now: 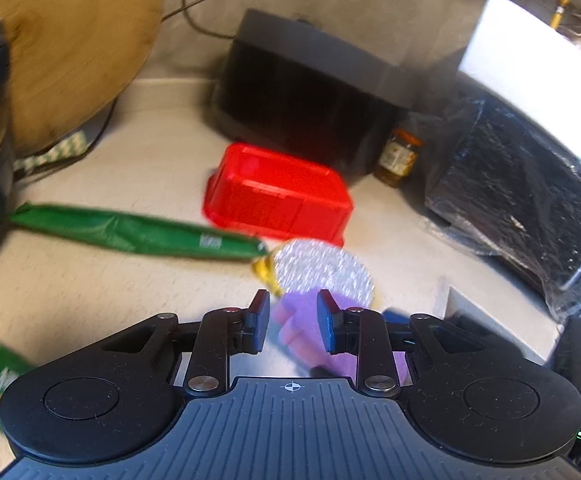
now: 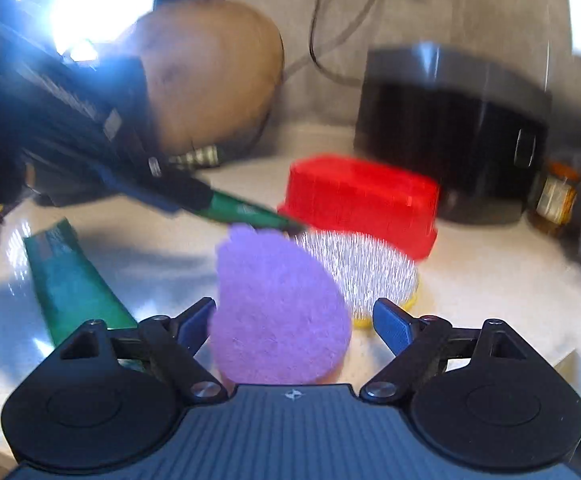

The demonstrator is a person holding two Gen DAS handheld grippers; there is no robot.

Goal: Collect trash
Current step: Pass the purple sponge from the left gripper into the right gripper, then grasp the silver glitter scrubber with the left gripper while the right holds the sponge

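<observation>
Two hand-held grippers are seen above a pale worktop (image 1: 90, 280). The left hand-held gripper (image 1: 292, 322) is released, nothing pressed by its pads. A purple fuzzy piece (image 2: 278, 312) sits between the spread fingers of the right hand-held gripper (image 2: 294, 320); whether it is pressed cannot be told, since a gap shows at the right pad. A glittery silver wrapper (image 1: 322, 268) lies just behind it, before an upturned red container (image 1: 278, 196). Two green wrappers (image 1: 130, 232) (image 2: 74, 284) lie to the left.
</observation>
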